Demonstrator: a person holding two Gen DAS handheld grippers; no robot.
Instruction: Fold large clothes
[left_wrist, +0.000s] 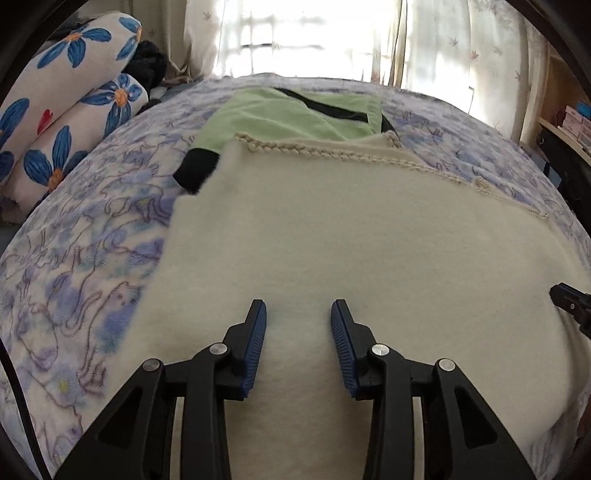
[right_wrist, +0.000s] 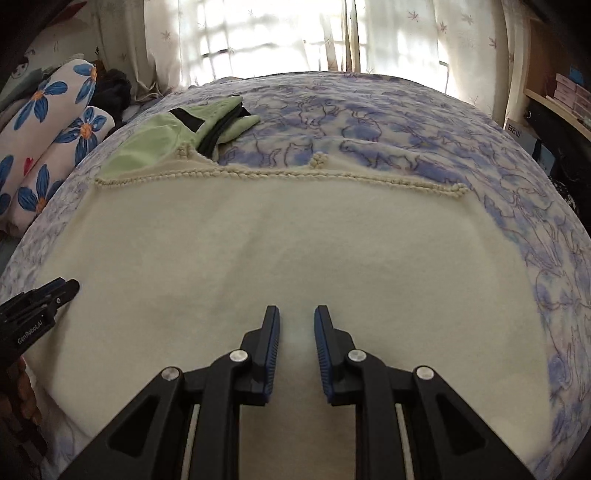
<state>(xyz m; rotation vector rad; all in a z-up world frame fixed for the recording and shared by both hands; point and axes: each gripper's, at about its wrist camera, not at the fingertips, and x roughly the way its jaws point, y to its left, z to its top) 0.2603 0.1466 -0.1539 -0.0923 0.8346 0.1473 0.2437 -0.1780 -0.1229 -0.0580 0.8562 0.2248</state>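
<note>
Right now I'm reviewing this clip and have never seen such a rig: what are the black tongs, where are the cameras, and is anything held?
These are two hand-held grippers, one in each of a person's hands, each with a wide-angle camera looking along its fingers. One picture is from the left gripper, the other from the right gripper. Both point down at a cream garment with braided trim, spread on a bed with a blue-patterned cover. A green garment lies beyond it, flowered pillows to the left. Both grippers' fingers stand apart; nothing is held.
</note>
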